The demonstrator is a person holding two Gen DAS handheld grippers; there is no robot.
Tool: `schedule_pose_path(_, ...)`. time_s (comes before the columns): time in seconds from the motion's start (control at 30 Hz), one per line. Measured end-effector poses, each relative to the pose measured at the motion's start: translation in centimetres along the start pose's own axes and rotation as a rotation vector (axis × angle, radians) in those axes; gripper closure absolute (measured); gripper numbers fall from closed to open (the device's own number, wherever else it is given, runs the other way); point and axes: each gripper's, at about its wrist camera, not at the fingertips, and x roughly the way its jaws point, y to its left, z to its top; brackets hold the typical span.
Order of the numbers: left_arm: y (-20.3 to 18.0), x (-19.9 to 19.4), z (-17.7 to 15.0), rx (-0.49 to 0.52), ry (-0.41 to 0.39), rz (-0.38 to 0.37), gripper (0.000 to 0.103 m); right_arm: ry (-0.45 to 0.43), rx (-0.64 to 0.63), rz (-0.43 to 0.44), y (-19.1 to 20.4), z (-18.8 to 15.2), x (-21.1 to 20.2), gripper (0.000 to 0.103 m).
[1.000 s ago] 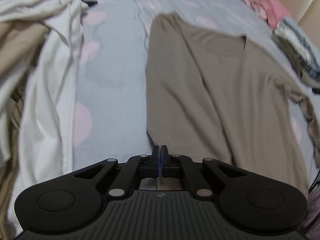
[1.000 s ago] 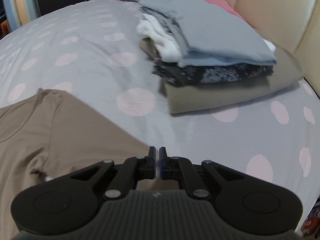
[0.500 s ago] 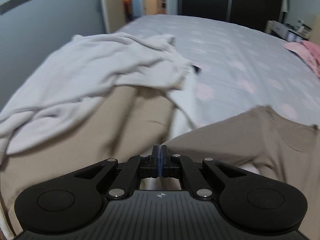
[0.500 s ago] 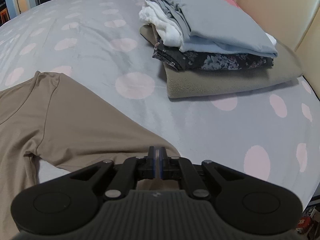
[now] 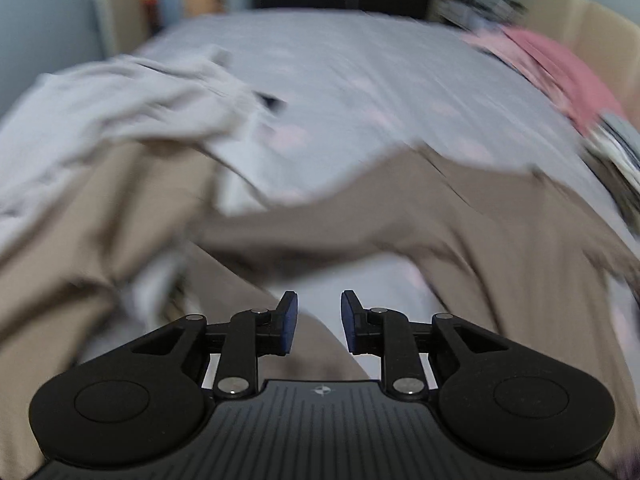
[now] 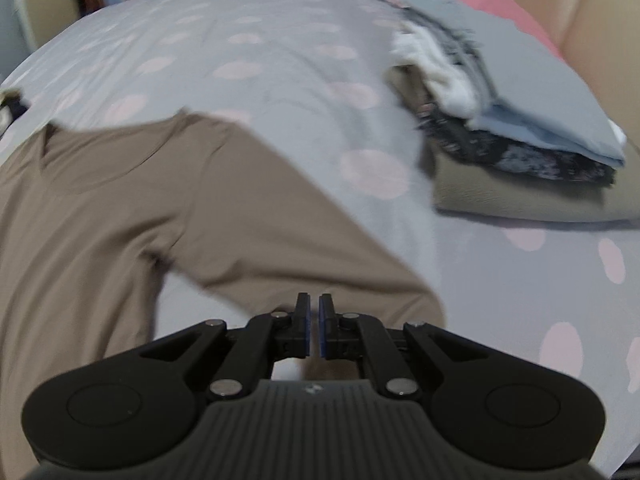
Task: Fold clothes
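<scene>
The left tongs [image 5: 315, 322] are seen parted and empty over the brown shirt [image 5: 500, 240]; only the right view shows the nearly closed right tongs [image 6: 314, 330] and folded stack [image 6: 520, 140].

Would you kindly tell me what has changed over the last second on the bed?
The left gripper has opened, letting go of the long-sleeved brown shirt. The right gripper, nearly shut, has a slight gap now above the shirt's sleeve. The folded clothes stack has stayed put.
</scene>
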Motion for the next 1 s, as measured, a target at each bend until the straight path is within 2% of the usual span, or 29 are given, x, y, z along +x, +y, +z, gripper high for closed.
schedule_pose_path(0.13,-2.8,1.1,-3.3,0.106,0.135,-0.081,0.079,0.032,-0.08,0.059,1.6,-1.9,-1.1,0.097)
schedule_pose_path(0.23,-4.6,2.0,-6.1,0.185,0.234,-0.099,0.078,0.071,-0.113,0.108,2.7,-3.9,-2.0,0.097)
schedule_pose_path(0.3,-5.1,2.0,-7.9,0.2,0.288,-0.122,0.075,0.108,-0.143,0.16,3.4,-6.1,-2.8,0.097)
schedule_pose_path(0.37,-5.3,1.9,-9.6,0.192,0.336,-0.155,0.066,0.144,-0.173,0.211,4.2,-8.2,-3.7,0.094)
schedule_pose_path(0.47,-5.8,1.4,-11.3,0.183,0.385,-0.205,0.062,0.193,-0.212,0.264,5.0,-11.4,-5.0,0.087)
schedule_pose_path(0.53,-6.1,1.3,-12.1,0.176,0.41,-0.229,0.061,0.225,-0.223,0.285,5.4,-13.2,-5.9,0.07)
schedule_pose_path(0.63,-6.8,1.8,-12.9,0.177,0.447,-0.238,0.06,0.279,-0.207,0.285,5.5,-14.9,-6.5,0.069)
schedule_pose_path(0.73,-7.5,2.2,-12.9,0.2,0.447,-0.219,0.06,0.318,-0.216,0.274,6.0,-16.0,-6.4,0.069)
schedule_pose_path(0.8,-7.8,2.1,-12.8,0.201,0.446,-0.214,0.069,0.329,-0.236,0.272,6.6,-16.4,-6.2,0.074)
schedule_pose_path(0.87,-7.8,1.9,-12.6,0.201,0.442,-0.212,0.097,0.324,-0.267,0.278,7.1,-16.7,-6.4,0.087)
schedule_pose_path(0.9,-7.9,1.7,-12.6,0.2,0.442,-0.214,0.102,0.319,-0.273,0.286,7.3,-16.7,-6.7,0.1)
schedule_pose_path(1.0,-8.1,0.9,-12.3,0.197,0.445,-0.229,0.102,0.31,-0.277,0.293,7.4,-16.5,-7.5,0.1)
